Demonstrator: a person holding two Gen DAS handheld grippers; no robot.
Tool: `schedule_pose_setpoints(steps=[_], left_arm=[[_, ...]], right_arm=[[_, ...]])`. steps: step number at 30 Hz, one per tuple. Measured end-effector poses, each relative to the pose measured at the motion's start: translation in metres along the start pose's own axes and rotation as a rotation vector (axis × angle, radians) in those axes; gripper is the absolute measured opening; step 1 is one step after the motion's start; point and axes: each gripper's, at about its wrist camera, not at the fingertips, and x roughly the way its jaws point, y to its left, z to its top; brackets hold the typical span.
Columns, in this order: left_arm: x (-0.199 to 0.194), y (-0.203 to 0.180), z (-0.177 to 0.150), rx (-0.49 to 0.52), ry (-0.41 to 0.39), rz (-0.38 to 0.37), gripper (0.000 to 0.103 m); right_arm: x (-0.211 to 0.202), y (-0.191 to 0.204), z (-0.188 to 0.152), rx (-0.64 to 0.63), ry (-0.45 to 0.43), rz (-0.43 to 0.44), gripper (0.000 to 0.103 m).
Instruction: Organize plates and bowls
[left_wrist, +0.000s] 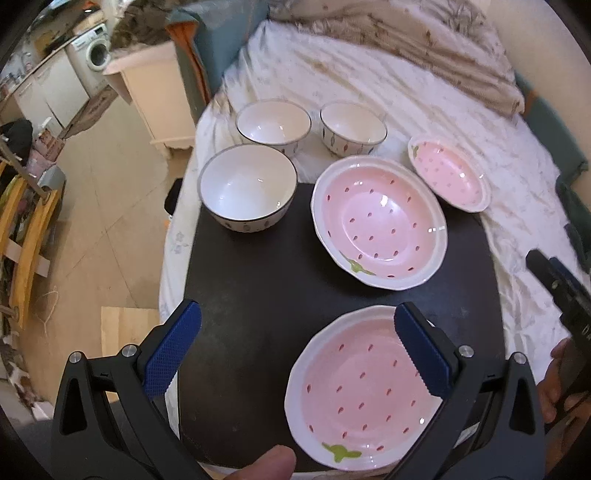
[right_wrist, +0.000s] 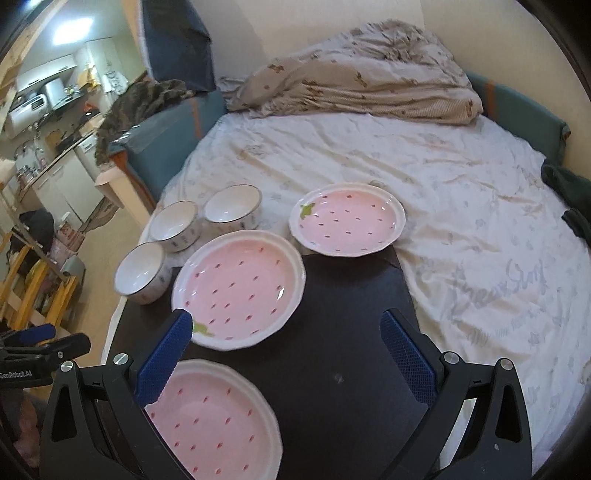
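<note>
pink strawberry plates (left_wrist: 378, 225) and white bowls (left_wrist: 248, 192) sit on my black board (left_wrist: 258, 295); left tongs (left_wrist: 297, 349) and right tongs (right_wrist: 286, 356) both gape wide, holding nothing.

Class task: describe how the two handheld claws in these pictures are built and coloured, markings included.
Both the left claw and the right claw have black angular frames with triangular cut-outs, silver round bolts at the joints, and blue fingers with a fine cross-hatched grip texture. White lettering marks the left claw's body in the right wrist view.

Your left black two-finger gripper with blue pads (left_wrist: 295, 347): jaws spread wide, nothing held. Your right black blue-padded gripper (right_wrist: 286, 356): likewise agape, empty. Thumb (left_wrist: 267, 463) below left gripper.
</note>
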Motion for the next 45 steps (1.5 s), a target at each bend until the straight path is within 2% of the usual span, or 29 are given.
schedule_pose_setpoints(steps=[9,16,18,24,26,28,30,32,33,35,37,39,41,43,45], left_arm=[[0.065,-0.007,0.035,-0.044,0.133,-0.032,0.103],[0.094,-0.007,0.051,-0.100,0.165,-0.085,0.103],[0.101,-0.009,0.055,-0.110,0.176,-0.098,0.103],[0.127,-0.009,0.062,-0.154,0.198,-0.112,0.101],[0.134,-0.006,0.062,-0.186,0.217,-0.140,0.099],[0.137,-0.006,0.064,-0.189,0.219,-0.139,0.099],[0.141,-0.007,0.067,-0.181,0.207,-0.140,0.089],[0.149,-0.007,0.068,-0.183,0.226,-0.146,0.071],[0.153,-0.008,0.068,-0.187,0.236,-0.151,0.066],[0.159,-0.008,0.066,-0.191,0.255,-0.158,0.052],[0.161,-0.008,0.065,-0.187,0.263,-0.157,0.046],[0.161,-0.009,0.066,-0.181,0.259,-0.157,0.033],[0.162,-0.009,0.067,-0.178,0.260,-0.142,0.024],[0.162,-0.009,0.067,-0.175,0.260,-0.121,0.019],[0.162,-0.008,0.067,-0.173,0.261,-0.127,0.019]], right_arm=[[0.058,-0.034,0.027,0.076,0.093,-0.042,0.103],[0.092,-0.058,0.041,0.178,0.142,-0.018,0.103],[0.105,-0.064,0.041,0.198,0.177,0.004,0.103],[0.143,-0.076,0.033,0.309,0.324,0.141,0.103],[0.156,-0.079,0.028,0.352,0.379,0.182,0.094],[0.164,-0.080,0.025,0.353,0.407,0.171,0.085],[0.170,-0.078,0.022,0.338,0.424,0.166,0.082],[0.177,-0.078,0.018,0.362,0.451,0.197,0.068],[0.182,-0.077,0.016,0.375,0.469,0.223,0.063],[0.190,-0.074,0.012,0.375,0.493,0.252,0.046],[0.195,-0.068,0.009,0.358,0.509,0.258,0.036],[0.198,-0.062,0.007,0.340,0.517,0.262,0.029],[0.197,-0.059,0.006,0.327,0.508,0.276,0.014],[0.195,-0.056,0.007,0.310,0.494,0.275,0.012],[0.192,-0.055,0.006,0.290,0.488,0.269,0.012]])
